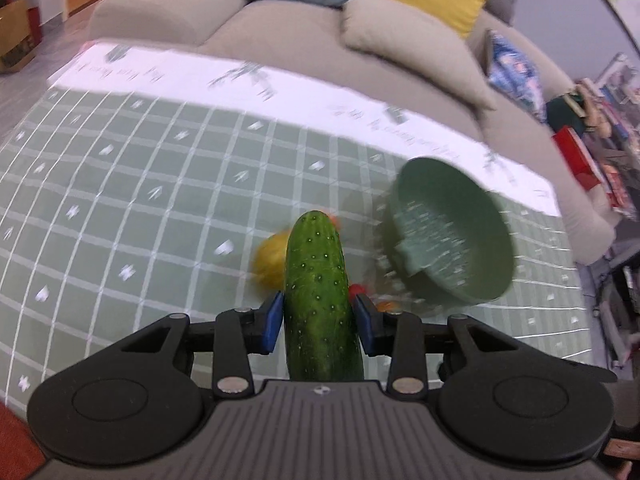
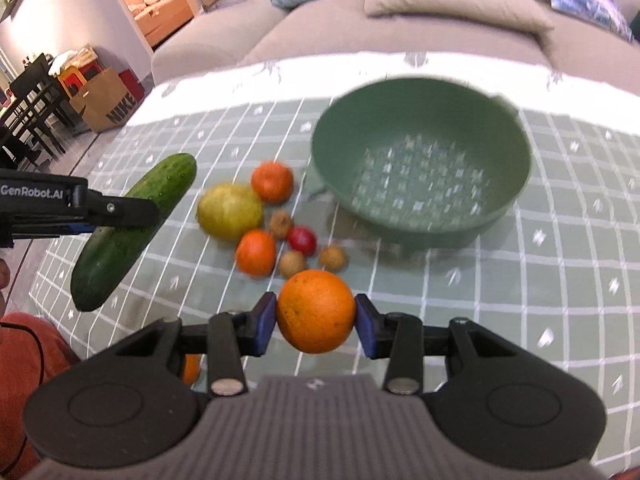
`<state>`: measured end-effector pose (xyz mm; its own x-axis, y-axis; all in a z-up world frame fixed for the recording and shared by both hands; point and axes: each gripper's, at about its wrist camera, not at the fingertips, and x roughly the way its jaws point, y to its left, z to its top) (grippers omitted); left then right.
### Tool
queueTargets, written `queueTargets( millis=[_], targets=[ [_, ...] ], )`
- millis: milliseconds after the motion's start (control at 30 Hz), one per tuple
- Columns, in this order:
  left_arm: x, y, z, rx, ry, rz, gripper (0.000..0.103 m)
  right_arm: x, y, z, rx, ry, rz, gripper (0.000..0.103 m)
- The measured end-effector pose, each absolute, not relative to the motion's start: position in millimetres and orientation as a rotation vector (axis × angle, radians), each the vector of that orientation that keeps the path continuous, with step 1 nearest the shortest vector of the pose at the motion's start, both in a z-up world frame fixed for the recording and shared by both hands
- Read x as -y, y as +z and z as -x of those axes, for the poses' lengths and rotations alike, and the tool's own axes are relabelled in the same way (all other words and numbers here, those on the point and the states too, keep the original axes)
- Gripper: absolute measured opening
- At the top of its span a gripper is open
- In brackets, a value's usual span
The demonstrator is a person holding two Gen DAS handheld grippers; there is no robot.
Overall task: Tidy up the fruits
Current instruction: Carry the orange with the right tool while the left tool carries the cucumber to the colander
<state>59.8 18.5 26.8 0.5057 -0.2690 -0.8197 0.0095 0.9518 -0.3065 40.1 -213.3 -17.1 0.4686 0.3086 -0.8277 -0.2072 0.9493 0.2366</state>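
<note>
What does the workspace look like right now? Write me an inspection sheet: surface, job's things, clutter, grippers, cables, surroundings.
Surface: table under a green checked cloth with a white border.
Job's things: green colander standing empty; cucumber and large orange held off the cloth; on the cloth, a yellow-green fruit, two small oranges, a small red fruit and three small brown fruits, all left of the colander.
Clutter: nothing seen.
Grippers: left gripper shut on the cucumber; right gripper shut on the large orange.
Cables: thin black cable at the lower left of the right wrist view.
Surroundings: beige sofa with cushions behind the table; paper bag on the floor.
</note>
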Motion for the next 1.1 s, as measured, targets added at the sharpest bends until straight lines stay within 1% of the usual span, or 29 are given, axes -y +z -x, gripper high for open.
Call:
queueTargets(
  millis=[200,433,600,833,1100],
  targets=[
    [21,47,-87,-1.003,-0.286,0.260,0.043,232,5,-67,-0.985,0.298,-0.087,0.039],
    [69,46,-125,-1.012,-0.373,0.226,0.042,247,13,-107,-0.964,0.291,-0.015,0.039],
    [96,32,-155,-1.045,-0.407,0.201,0.042,254,-4,-139,-1.003,0.290,0.019,0.039],
    [117,-3,-193,-1.113,-0.418,0.154,0.042,264,-40,-177,-1.081,0.295,0.072,0.039],
    [130,-36,-208,-1.168,-0.428,0.075,0.042,259,-69,-199,-1.143,0.339,0.135,0.038]
  ],
)
